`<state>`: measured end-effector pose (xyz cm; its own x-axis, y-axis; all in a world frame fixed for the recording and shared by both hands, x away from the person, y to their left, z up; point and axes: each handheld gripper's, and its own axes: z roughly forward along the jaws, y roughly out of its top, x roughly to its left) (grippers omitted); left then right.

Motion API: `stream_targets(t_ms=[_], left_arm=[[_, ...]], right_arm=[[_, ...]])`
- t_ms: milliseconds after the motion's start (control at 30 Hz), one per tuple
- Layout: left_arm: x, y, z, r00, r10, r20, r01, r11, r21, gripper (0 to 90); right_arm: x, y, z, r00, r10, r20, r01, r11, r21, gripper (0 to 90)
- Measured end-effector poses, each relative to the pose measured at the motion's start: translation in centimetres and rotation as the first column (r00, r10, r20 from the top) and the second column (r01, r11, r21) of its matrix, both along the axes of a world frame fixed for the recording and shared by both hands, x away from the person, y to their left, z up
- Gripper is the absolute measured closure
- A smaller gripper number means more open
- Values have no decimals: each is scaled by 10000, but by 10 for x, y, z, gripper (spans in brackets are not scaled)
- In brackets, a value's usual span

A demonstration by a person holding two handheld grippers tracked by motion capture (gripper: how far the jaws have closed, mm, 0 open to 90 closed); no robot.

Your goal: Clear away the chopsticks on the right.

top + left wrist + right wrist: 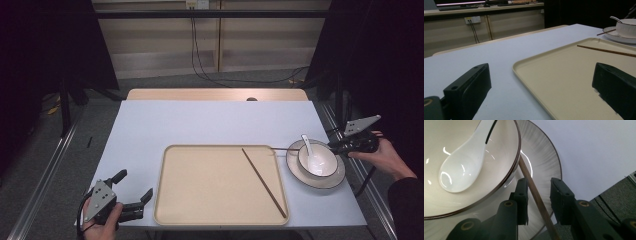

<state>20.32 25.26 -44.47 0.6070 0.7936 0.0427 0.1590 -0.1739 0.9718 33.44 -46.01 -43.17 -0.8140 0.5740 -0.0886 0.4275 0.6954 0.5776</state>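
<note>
Chopstick (534, 192) between right gripper (539, 195) jaws, jaws narrowed around it but not seen pressing: small gap visible on each side in right gripper view. Lay across rim of plate (544, 157), just beside bowl (499, 180), one end running under bowl's edge. Spoon (461, 167) rested inside bowl, handle pointing up and away. In high view, right gripper (345, 146) held at table's right edge, hand (385, 157) behind it, jaws pointing toward plate (340, 175) and bowl (317, 160); chopstick (286, 148) reached from plate toward tray (170, 200). Second chopstick (264, 182) lay slantwise on tray's right half. Left gripper (132, 187) held low at near left corner of table (150, 125), jaws spread wide, nothing between them, just left of tray. Left gripper view: jaws far apart, tray (529, 72) corner between them, neither touching it.
</note>
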Motion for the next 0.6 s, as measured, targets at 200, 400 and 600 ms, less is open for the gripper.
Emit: stream_targets(t_ms=[200, 400, 600], left_arm=[[0, 1, 0, 10000, 9, -24, -9, 10000, 1, 20], [0, 1, 0, 10000, 29, -13, -29, 10000, -51, 20], [0, 1, 0, 10000, 10, -24, -10, 10000, -54, 20]], right_arm=[[6, 9, -5, 9979, 596, -249, -600, 9981, -137, 710], [11, 17, -9, 9954, 949, -123, -956, 9921, -813, 741], [13, 19, -11, 9928, 1191, -77, -1193, 9884, -937, 804]])
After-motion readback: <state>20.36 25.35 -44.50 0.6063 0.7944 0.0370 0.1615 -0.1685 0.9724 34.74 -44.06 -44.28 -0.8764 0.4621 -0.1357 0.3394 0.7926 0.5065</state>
